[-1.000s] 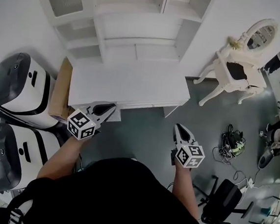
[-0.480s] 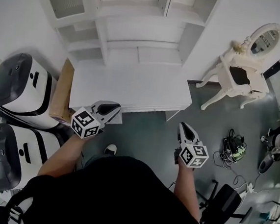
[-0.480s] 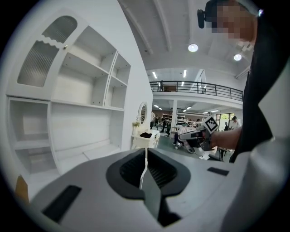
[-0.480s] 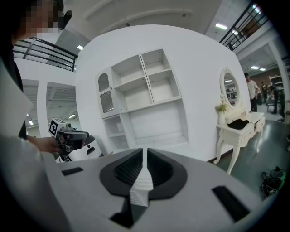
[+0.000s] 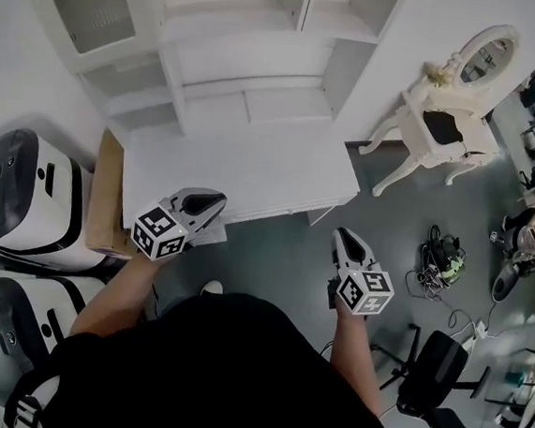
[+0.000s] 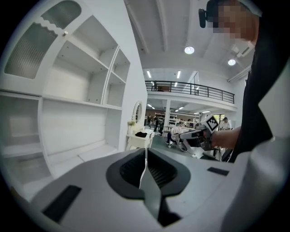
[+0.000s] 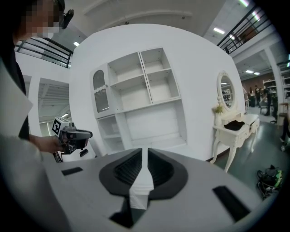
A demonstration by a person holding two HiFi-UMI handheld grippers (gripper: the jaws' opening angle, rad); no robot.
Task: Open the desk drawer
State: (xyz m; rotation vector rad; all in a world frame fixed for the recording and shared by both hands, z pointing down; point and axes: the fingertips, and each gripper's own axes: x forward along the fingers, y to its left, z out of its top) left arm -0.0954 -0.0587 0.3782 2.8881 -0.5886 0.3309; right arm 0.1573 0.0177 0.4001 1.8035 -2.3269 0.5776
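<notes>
The white desk (image 5: 253, 165) with its shelf unit stands ahead of me. Its drawer front shows only as a thin strip under the front edge (image 5: 273, 206) and looks closed. My left gripper (image 5: 214, 197) hovers at the left part of that edge with its jaws shut and empty (image 6: 145, 149). My right gripper (image 5: 343, 233) hangs over the floor just off the desk's front right corner. Its jaws (image 7: 145, 150) have just been opening to a narrow gap with nothing between them. Each gripper view shows the other gripper, the right one (image 6: 190, 135) and the left one (image 7: 84, 134).
Two white and black machines (image 5: 25, 194) and a cardboard box (image 5: 108, 193) stand left of the desk. A white vanity table with an oval mirror (image 5: 441, 122) is at the right. Cables (image 5: 442, 263) and a black office chair (image 5: 435, 384) sit on the grey floor.
The person has stepped forward and a shoe now shows below the left gripper. Both grippers have drifted a little toward the desk front.
</notes>
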